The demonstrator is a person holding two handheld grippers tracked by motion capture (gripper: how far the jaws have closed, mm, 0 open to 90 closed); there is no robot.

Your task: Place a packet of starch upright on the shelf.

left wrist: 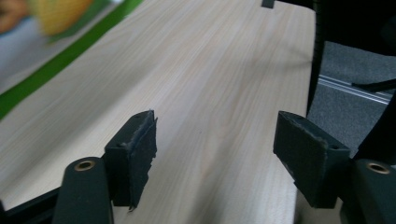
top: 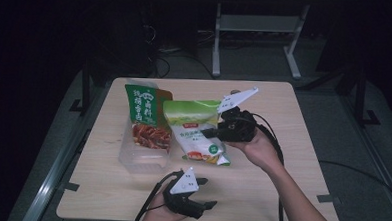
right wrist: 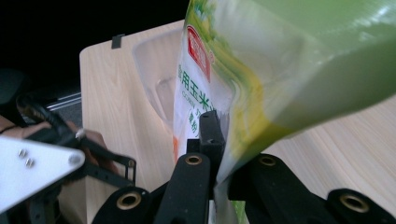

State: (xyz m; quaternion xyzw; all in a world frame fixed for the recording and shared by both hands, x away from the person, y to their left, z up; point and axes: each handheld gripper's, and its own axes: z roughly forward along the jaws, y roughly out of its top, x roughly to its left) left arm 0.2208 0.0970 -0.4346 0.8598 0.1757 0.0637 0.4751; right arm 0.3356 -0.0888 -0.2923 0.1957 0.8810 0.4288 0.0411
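Pale wooden surface (top: 260, 188) carries a clear plastic container (top: 143, 155) just left of the corn starch bag (top: 195, 133), which the right hand-held gripper (top: 210, 132) clamps by its right edge, nearer than the released, empty left hand-held gripper (top: 206, 194)

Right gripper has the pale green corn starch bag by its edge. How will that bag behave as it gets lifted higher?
The corn starch bag looks like a soft pouch, so it will probably sag and swing below the right gripper, which pinches only its edge. Its glossy film may slip in the grip. It bulges with filling, so likely heavy for that thin hold.
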